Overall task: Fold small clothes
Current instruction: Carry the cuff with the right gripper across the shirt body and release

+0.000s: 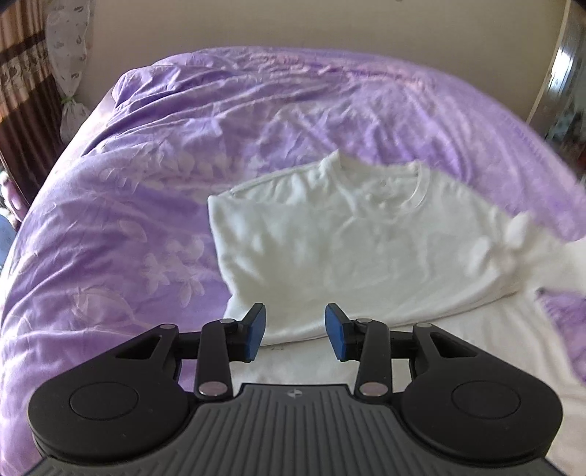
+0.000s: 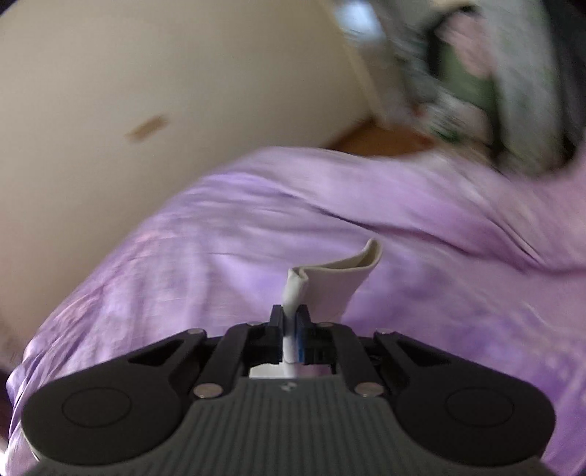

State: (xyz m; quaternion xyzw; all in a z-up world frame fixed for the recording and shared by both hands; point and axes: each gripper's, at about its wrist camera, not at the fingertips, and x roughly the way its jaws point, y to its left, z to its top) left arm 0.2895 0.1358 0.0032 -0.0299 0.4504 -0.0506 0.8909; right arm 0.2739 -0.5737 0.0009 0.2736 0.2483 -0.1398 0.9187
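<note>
A white T-shirt (image 1: 348, 238) lies partly folded on the purple bedspread (image 1: 128, 219), its collar toward the far side. Its right part is lifted and blurred at the view's right edge. My left gripper (image 1: 295, 331) is open and empty, hovering just before the shirt's near left edge. My right gripper (image 2: 291, 322) is shut on a pinched fold of the white shirt fabric (image 2: 329, 282), which sticks up beyond the jaws above the bedspread (image 2: 183, 274). The right wrist view is blurred by motion.
The bed fills most of both views. A cream wall (image 1: 293, 25) stands behind it. Brown curtains (image 1: 22, 91) hang at the left. A wooden floor (image 2: 373, 141) and blurred furniture (image 2: 476, 80) lie beyond the bed's far right.
</note>
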